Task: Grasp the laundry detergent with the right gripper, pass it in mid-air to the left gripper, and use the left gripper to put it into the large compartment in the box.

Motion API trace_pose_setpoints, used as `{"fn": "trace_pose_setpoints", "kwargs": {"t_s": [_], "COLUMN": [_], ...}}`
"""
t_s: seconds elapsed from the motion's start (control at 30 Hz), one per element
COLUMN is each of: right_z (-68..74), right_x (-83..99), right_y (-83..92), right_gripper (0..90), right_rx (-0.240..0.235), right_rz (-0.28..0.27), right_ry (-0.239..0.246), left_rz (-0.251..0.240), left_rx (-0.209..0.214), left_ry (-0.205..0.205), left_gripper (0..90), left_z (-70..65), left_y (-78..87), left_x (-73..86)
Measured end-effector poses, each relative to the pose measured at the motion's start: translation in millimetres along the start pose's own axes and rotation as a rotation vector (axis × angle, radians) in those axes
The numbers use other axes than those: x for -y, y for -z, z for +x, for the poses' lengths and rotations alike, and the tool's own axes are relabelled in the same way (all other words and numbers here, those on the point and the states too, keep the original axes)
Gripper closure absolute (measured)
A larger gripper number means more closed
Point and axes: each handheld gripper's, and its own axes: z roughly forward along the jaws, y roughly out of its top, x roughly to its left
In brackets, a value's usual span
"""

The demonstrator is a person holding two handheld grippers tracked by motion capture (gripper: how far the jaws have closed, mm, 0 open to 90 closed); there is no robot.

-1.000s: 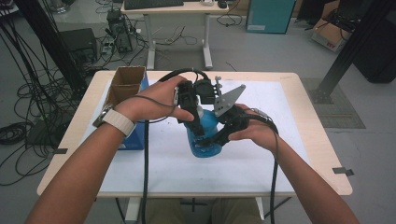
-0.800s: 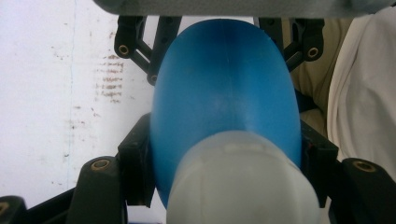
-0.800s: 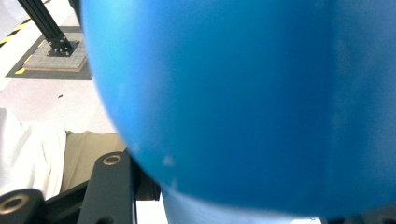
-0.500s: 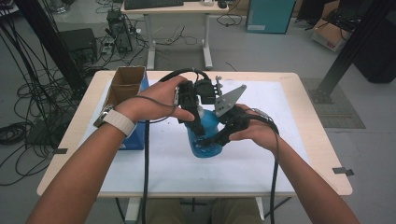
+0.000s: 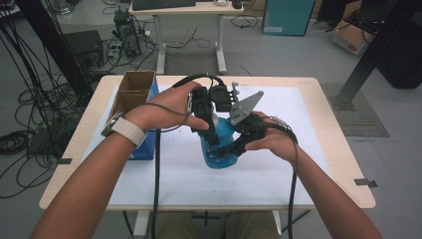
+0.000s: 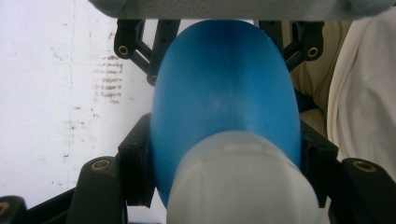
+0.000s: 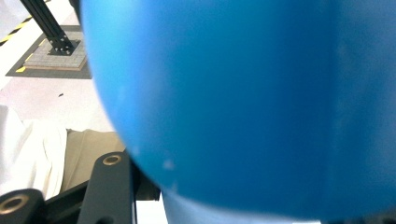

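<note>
A blue plastic bottle (image 5: 221, 134) with a white cap is held over the white-covered table, both grippers on it. My left gripper (image 5: 213, 140) comes from the left and is shut on the bottle's upper part. In the left gripper view its jaws press the blue body (image 6: 224, 84) from both sides just beyond the white cap (image 6: 238, 182). My right gripper (image 5: 228, 152) comes from the right and is shut on the bottle's lower part. In the right gripper view the blue body (image 7: 243, 102) sits very close, with one black finger (image 7: 109, 186) against it at the lower left.
An open cardboard box (image 5: 133, 92) stands at the table's back left, with a blue box (image 5: 145, 150) beside it under my left forearm. A white sheet (image 5: 298, 134) covers most of the tabletop. Black cables trail from both grippers over the near edge.
</note>
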Motion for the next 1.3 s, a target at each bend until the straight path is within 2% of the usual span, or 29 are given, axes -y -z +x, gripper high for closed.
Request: {"fn": "trace_pose_setpoints", "kwargs": {"t_s": [0.17,0.3,0.33,0.4,0.43,0.47,0.5,0.53,0.6,0.67,0.73,0.87,0.9,0.97,1.1,1.2,1.23,1.3], "right_z": [0.8,1.3,2.1,2.3,2.3,1.2,1.8,2.1,1.6,1.3,1.0,0.7,1.7,1.6,3.7,2.5,2.1,3.1], "right_x": [2.2,3.8,6.0,10.0,10.0,13.0,17.2,20.3,25.4,31.6,35.7,41.3,41.5,43.1,45.8,51.3,52.6,54.2], "right_y": [-0.1,-0.2,0.0,0.5,0.5,1.4,4.4,6.6,12.6,21.3,29.3,45.5,48.5,56.6,72.3,83.4,86.1,93.4], "right_gripper": [42.9,42.4,38.8,25.8,25.8,20.1,15.9,11.0,9.7,5.9,5.9,5.2,4.8,4.9,5.6,6.1,6.1,6.1], "right_rx": [-0.007,-0.008,-0.001,-0.001,-0.001,-0.018,-0.040,-0.038,-0.034,-0.005,0.006,0.046,0.056,0.074,0.120,0.149,0.154,0.167], "right_rz": [-0.014,-0.018,-0.022,-0.026,-0.026,-0.053,-0.041,-0.020,-0.004,0.015,0.030,0.111,0.123,0.147,0.228,0.317,0.335,0.374], "right_ry": [-0.014,-0.017,-0.022,-0.052,-0.052,-0.088,-0.174,-0.208,-0.242,-0.272,-0.280,-0.290,-0.308,-0.304,-0.305,-0.315,-0.312,-0.335], "left_rz": [0.013,0.005,0.014,0.024,0.024,0.018,0.017,0.024,0.027,0.037,0.032,0.037,0.034,0.026,0.008,0.022,0.023,0.028], "left_rx": [0.015,0.014,0.007,0.004,0.004,-0.004,-0.008,-0.002,-0.007,-0.008,-0.021,-0.022,-0.026,-0.030,-0.072,-0.113,-0.123,-0.144], "left_ry": [0.005,0.015,0.012,0.016,0.016,0.025,0.031,0.037,0.041,0.052,0.067,0.095,0.106,0.130,0.194,0.241,0.251,0.297], "left_gripper": [37.5,37.6,37.5,37.5,37.5,37.5,37.5,37.5,37.5,37.5,37.5,37.4,37.5,37.4,37.4,37.4,37.4,37.4], "left_z": [0.5,0.0,0.5,1.4,1.4,2.0,2.1,2.7,3.1,3.6,3.3,4.0,3.8,3.9,6.2,8.3,9.4,13.1], "left_y": [-0.5,-2.0,-2.6,-2.9,-2.9,-2.7,-2.2,-1.4,-0.4,0.5,1.3,6.2,7.8,11.6,21.0,29.0,31.5,41.1], "left_x": [-2.4,-2.7,-3.4,-3.4,-3.4,-2.8,-2.1,-1.8,-0.7,0.6,2.6,5.2,5.6,6.0,5.5,5.6,5.9,7.8]}}
